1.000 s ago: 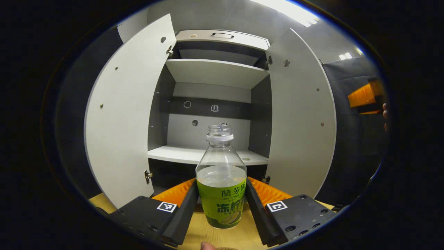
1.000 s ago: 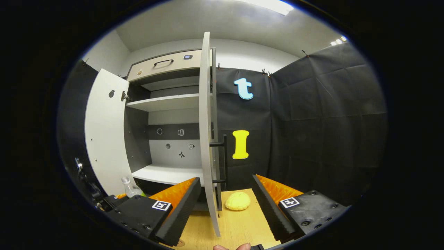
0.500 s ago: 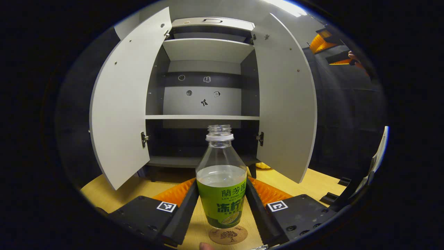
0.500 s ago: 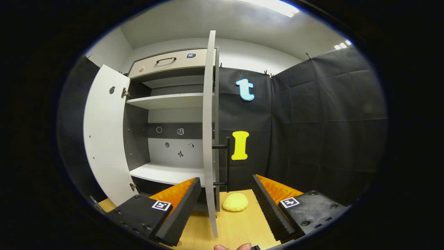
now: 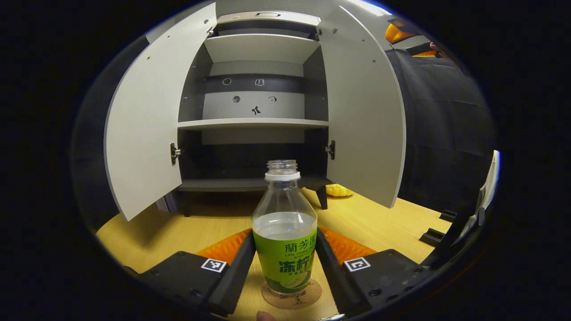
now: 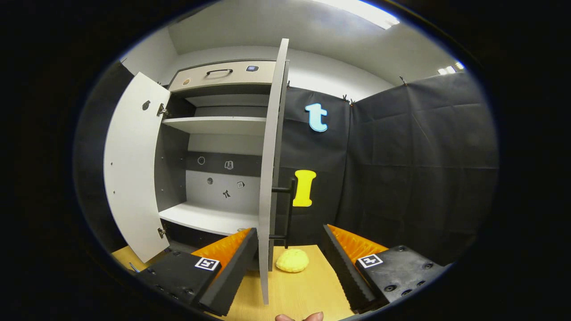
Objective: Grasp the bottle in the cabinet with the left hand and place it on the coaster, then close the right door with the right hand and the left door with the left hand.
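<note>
Both doors of the cabinet (image 5: 263, 107) stand wide open in my left gripper view, the left door (image 5: 147, 120) swung out on one side and the right door (image 5: 363, 116) on the other. Its shelves hold nothing I can see; a few small marks sit on the back panel, too small to make out. My left gripper (image 5: 285, 267) has both fingers pressed against the green-labelled sides of the bottle (image 5: 284, 232), which stands upright, uncapped and about half full of clear liquid. The bottle's base sits over the round coaster (image 5: 292, 296) on the wooden table (image 5: 379, 223); whether it rests on it or hangs just above I cannot tell, since the near part of the coaster is cut off. A yellow lump (image 5: 338, 191) lies far off by the cabinet's right foot, partly hidden behind the right door.

In my right gripper view, my right gripper (image 6: 290, 267) is spread wide with nothing between its fingers. The right door (image 6: 270, 178) shows edge-on just ahead, its dark bar handle (image 6: 290, 209) on the far side, and the yellow lump (image 6: 292, 261) lies on the table beyond.
</note>
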